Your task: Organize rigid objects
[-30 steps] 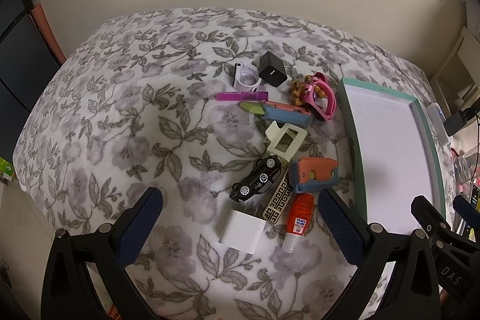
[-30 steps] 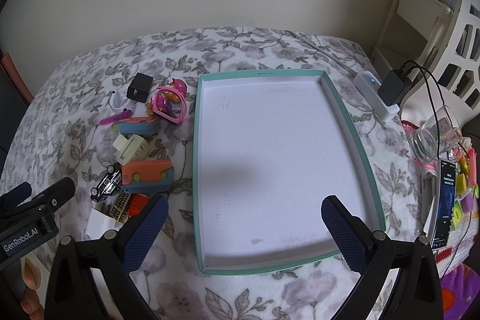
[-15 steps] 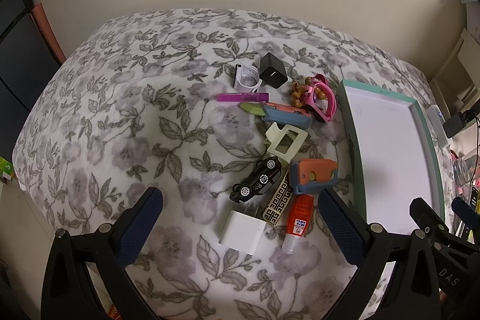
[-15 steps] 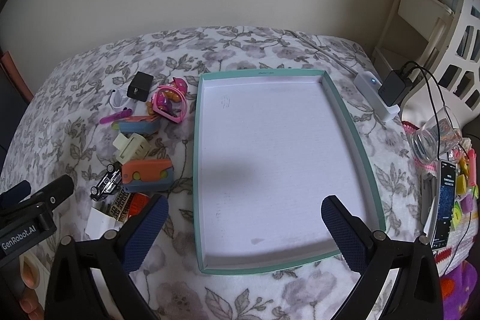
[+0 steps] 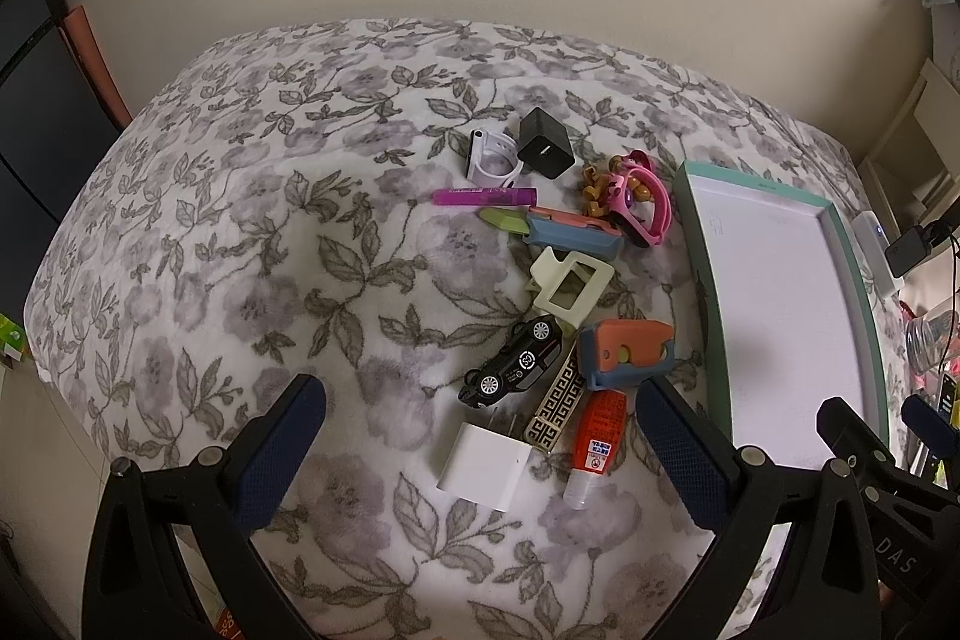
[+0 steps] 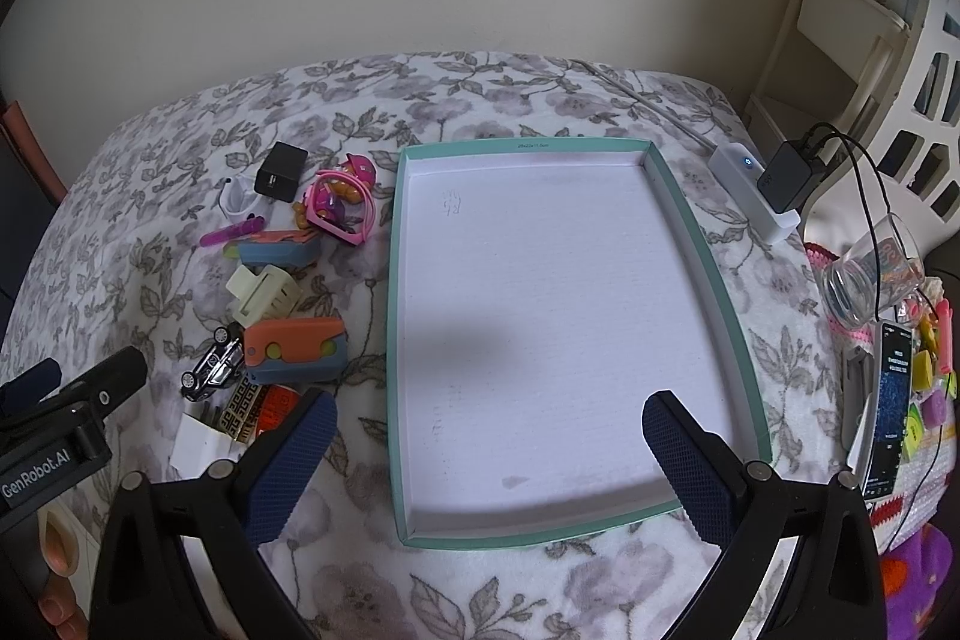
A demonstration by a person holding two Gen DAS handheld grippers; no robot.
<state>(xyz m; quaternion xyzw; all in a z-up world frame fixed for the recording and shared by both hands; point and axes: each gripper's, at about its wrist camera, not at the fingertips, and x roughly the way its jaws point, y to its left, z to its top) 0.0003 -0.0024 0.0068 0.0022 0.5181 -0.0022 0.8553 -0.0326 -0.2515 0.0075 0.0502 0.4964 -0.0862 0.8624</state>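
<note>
Though both pairs of fingers [image 5: 480, 436] [image 6: 489, 430] gape empty — teal-rimmed white tray [image 6: 696, 244], shallow, rectangular, bare.

Both grippers have black frames with silver screws and dark-blue, dimpled finger pads [image 5: 282, 445] [image 6: 690, 460]. White "GenRobot.AI" lettering [image 6: 36, 475] marks one at lower left; "DAS" [image 5: 897, 559] shows lower right. Bare fingertips [image 6: 57, 571] appear bottom left.

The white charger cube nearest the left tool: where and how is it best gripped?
Grip the white charger cube across its two flat side faces, coming down from above with the open left tool. It lies flat with its prongs toward the patterned strip, so its left and near sides look freest.
</note>
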